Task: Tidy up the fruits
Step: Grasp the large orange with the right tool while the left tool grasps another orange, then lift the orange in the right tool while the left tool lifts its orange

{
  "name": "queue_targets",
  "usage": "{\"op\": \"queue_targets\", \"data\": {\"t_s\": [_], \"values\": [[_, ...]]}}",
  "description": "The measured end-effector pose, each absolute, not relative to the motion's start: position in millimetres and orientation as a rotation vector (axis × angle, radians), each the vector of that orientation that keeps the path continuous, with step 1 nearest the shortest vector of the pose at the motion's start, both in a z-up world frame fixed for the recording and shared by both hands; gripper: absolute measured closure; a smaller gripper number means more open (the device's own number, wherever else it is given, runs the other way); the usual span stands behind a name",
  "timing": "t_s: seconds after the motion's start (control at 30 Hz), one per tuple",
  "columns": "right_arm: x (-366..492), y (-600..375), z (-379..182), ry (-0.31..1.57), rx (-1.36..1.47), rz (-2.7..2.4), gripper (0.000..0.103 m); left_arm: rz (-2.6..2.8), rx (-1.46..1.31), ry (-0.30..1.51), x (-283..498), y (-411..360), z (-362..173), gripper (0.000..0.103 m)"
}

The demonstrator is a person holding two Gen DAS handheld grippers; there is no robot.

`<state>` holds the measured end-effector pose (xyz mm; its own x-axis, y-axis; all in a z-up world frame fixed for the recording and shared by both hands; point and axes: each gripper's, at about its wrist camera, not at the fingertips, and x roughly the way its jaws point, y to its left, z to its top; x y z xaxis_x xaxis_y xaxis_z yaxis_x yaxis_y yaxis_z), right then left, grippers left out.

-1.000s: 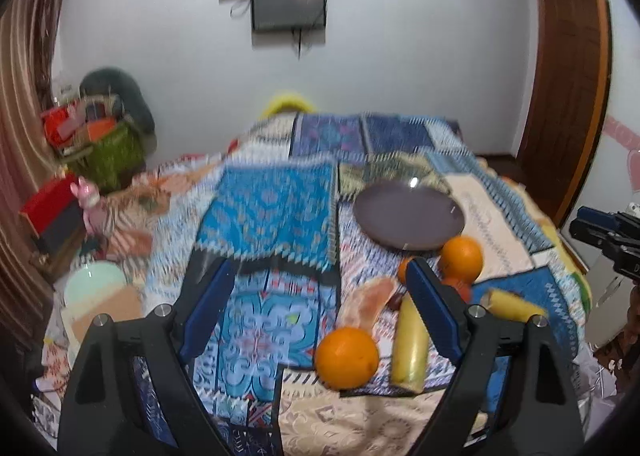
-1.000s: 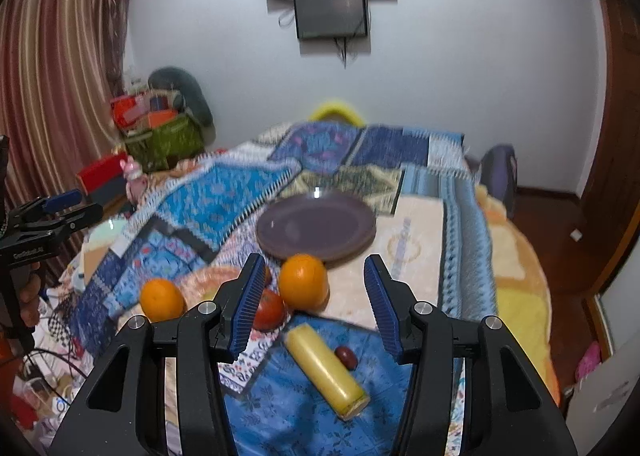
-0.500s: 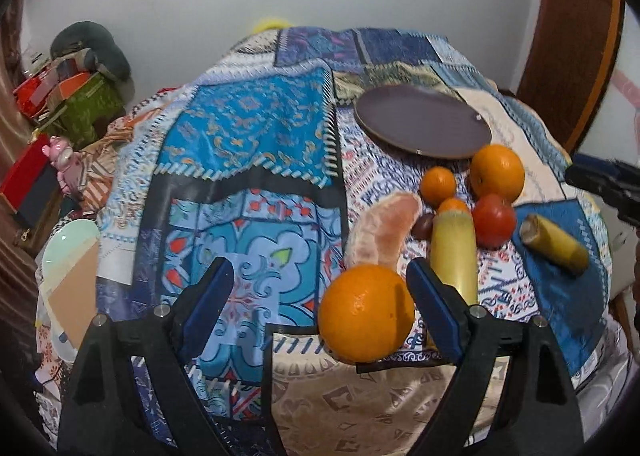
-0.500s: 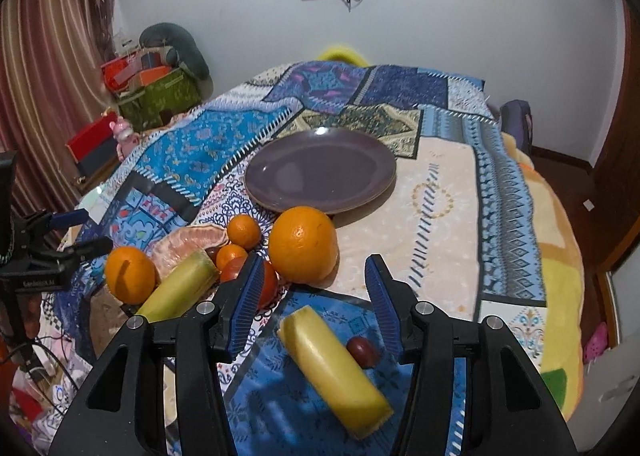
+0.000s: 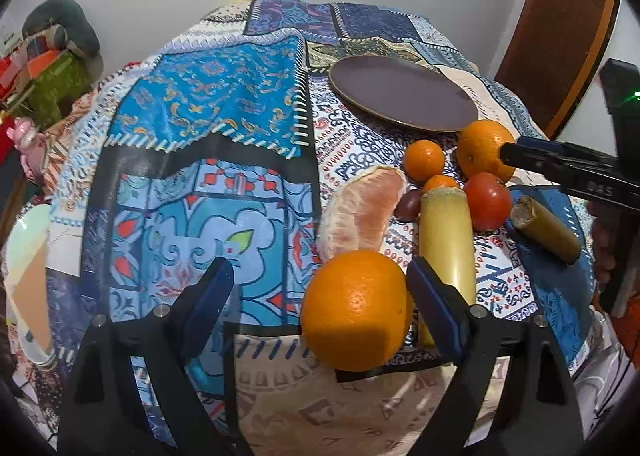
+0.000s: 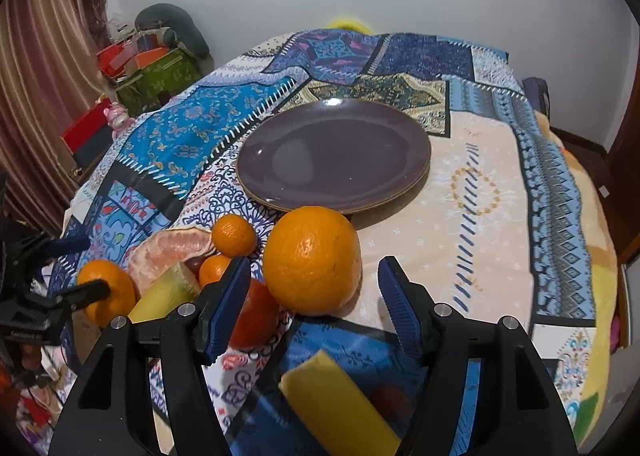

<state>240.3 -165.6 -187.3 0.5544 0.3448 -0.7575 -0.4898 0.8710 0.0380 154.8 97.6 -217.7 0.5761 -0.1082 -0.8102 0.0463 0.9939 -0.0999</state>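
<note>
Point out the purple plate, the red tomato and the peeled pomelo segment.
purple plate [image 6: 334, 153]: right wrist view, bare centre.
red tomato [image 5: 487, 199]: left wrist view, rounded front.
peeled pomelo segment [image 5: 362, 211]: left wrist view, pink flesh.

Orange [image 5: 356, 310] between parted gripper [image 5: 320, 288] fingers

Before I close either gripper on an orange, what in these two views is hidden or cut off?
- Right wrist view: tomato half covered by the right gripper's finger.
- Right wrist view: small dark fruit behind the nearest yellow stalk piece, blurred.
- Left wrist view: long yellow stalk piece's near end hidden behind the left gripper's finger.
- Left wrist view: TV cropped by the top edge.
</note>
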Motion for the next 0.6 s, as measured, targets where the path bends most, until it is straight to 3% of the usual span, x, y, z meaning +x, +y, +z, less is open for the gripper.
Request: {"op": "queue_targets", "data": {"t_s": [0.23,0.4,0.6], "values": [[249.6,-157.2,-200.2,0.904,-0.128,0.515,0.04,-0.123,-0.072,0.967,161.6,90.3,-226.5,0.018],[251.6,-151.9,-205.7,0.915,-0.123,0.519,0.04,-0.185,-0.094,0.977,164.2,84.5,-228.7,0.048],[254.3,-156.2,-204.3,0.926,-0.089,0.526,0.046,-0.187,-0.087,0.987,166.6,81.0,-225.9,0.049]]}}
